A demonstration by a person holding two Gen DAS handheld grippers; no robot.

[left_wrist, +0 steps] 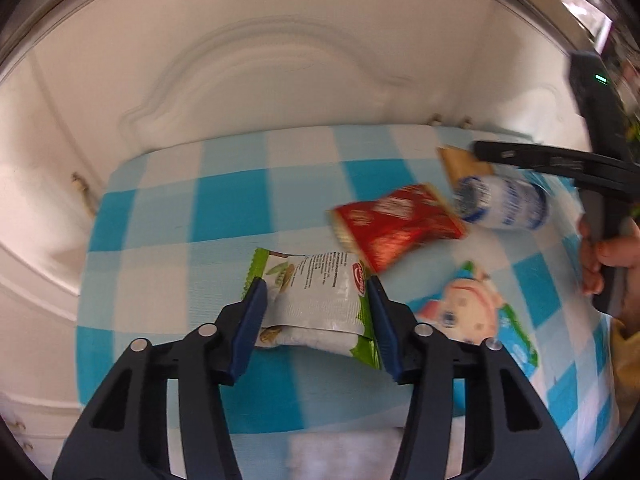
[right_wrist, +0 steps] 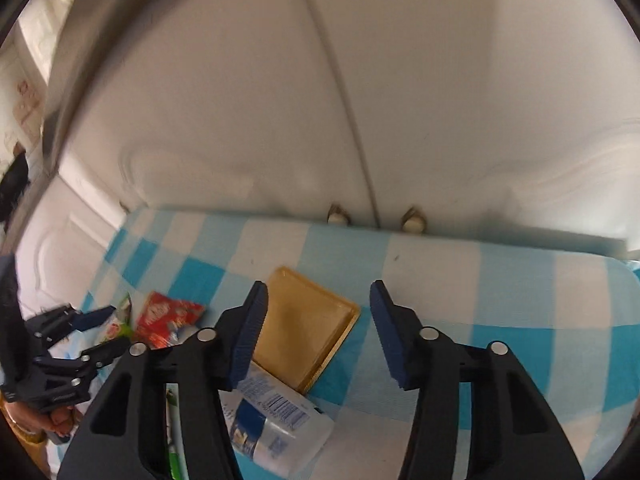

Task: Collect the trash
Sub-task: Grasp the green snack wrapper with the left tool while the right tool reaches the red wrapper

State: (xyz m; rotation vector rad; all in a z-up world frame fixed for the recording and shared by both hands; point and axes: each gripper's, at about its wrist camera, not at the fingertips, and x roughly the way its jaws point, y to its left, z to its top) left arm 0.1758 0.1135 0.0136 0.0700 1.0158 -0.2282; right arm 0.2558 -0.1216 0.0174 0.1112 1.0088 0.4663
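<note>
A: Blue-and-white checked tablecloth (left_wrist: 224, 208) covers our table, white cabinet doors (right_wrist: 280, 100) along its back edge.

B: Yep. Our left gripper (left_wrist: 316, 300) is pinching the green-and-white wrapper (left_wrist: 316, 292) mid-table. Right gripper (right_wrist: 316, 312) is spread, nothing between the pads, over the gold tray (right_wrist: 304, 328) and white bottle (right_wrist: 276, 420). Red packet (left_wrist: 392, 224) sits between.

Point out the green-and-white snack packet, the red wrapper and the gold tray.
green-and-white snack packet (left_wrist: 316, 300), left wrist view, white printed middle
red wrapper (left_wrist: 394, 222), left wrist view, centre of red face
gold tray (right_wrist: 306, 320), right wrist view, flat inner floor
</note>
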